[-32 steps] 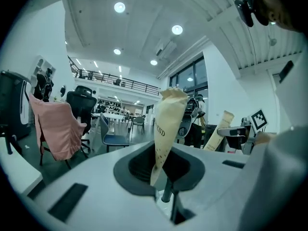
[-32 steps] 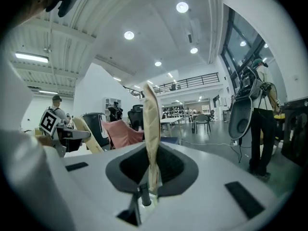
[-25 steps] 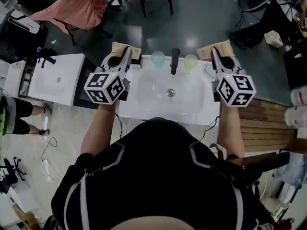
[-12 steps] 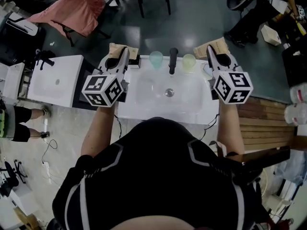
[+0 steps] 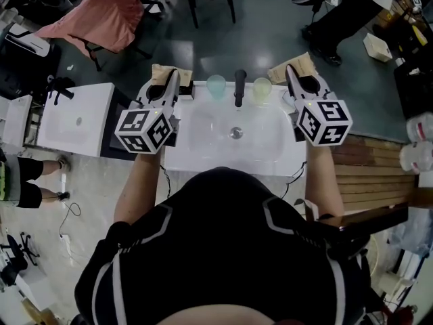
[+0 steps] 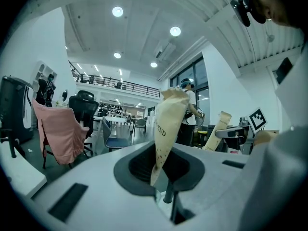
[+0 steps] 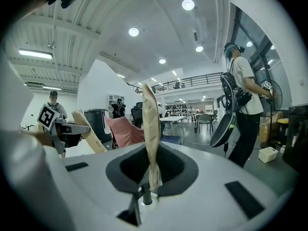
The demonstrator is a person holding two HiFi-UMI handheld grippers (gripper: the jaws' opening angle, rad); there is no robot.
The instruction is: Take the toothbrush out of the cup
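**Ana:** What are the tongs doing?

**Ben:** The left tongs [image 5: 169, 73] and the right tongs [image 5: 292, 68] sit level over the two sides of the white sink [image 5: 203, 137], left and right of the middle of the frame. Each pair has its tan tips pressed together. Nothing is in them.

**Ana:** And past them?

**Ben:** A black tap [image 5: 239, 87] stands at the back edge of the sink, in the upper middle of the frame. A pale blue cup [image 5: 216, 84] is just left of it. A pale yellow cup [image 5: 262, 88] is just right of it. Both cups stand upright.

**Ana:** Where is the toothbrush?

**Ben:** I can't see it. The cups are small in the frame. It may be down in one cup, or it may be out and lying where I can't see.

**Ana:** Which way does it point?

**Ben:** I can't tell that, or how its long side runs.

**Ana:** Which tongs are nearer?

**Ben:** The cups lie between the two tips, toward the middle. The right tongs are just beside the yellow cup. The left tongs are near the blue cup, with a bit more gap.
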